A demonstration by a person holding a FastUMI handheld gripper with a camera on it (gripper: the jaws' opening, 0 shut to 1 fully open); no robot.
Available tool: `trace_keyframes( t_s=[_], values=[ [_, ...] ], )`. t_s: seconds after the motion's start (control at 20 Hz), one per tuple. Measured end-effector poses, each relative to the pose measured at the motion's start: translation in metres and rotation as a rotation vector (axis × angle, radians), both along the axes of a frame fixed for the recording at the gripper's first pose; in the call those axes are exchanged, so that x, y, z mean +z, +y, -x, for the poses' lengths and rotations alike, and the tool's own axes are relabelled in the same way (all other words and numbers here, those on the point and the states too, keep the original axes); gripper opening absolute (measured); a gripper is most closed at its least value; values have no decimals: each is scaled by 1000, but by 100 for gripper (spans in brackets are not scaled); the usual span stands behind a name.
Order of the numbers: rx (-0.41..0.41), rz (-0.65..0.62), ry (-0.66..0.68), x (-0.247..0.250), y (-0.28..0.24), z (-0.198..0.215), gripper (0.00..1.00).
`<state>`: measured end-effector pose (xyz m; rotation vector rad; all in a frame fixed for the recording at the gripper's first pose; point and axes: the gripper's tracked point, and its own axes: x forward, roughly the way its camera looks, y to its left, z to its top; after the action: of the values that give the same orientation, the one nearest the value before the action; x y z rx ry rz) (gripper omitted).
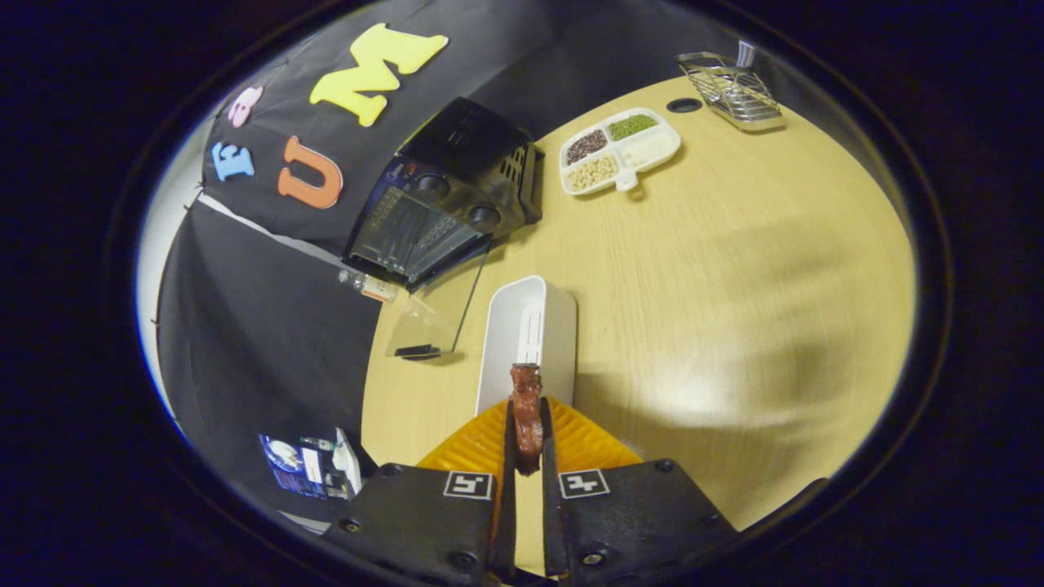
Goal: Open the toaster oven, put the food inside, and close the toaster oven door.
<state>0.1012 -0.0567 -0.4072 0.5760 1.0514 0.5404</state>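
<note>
With the toaster oven door already dropped open, the reddish-brown piece of food is held pinched between the nearly closed fingers of the gripper over the white tray, so loading and door-closing remain to be done.

Place: a staged recording booth dressed as a kitchen corner, not a lived-in home.
Walls: black cloth hangs behind and beside the table.
Surface: a round, pale wood-grain table with a cable hole in its top.
Kitchen signs: a black toaster oven with its glass door folded down; a white divided dish of beans and grains; a wire metal rack; a tall white plastic bin.
</note>
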Motion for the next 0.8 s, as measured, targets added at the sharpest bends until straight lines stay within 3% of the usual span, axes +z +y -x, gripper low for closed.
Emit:
trace_keyframes(
  t_s=[0.25,0.45,0.65,0.8],
  values=[
    [-29,4,-37,27,-4,-8,15],
    [-56,-82,-60,73,18,-9,15],
    [-150,-100,-93,105,45,-14,15],
    [-212,-201,-77,125,89,-15,15]
  ],
)
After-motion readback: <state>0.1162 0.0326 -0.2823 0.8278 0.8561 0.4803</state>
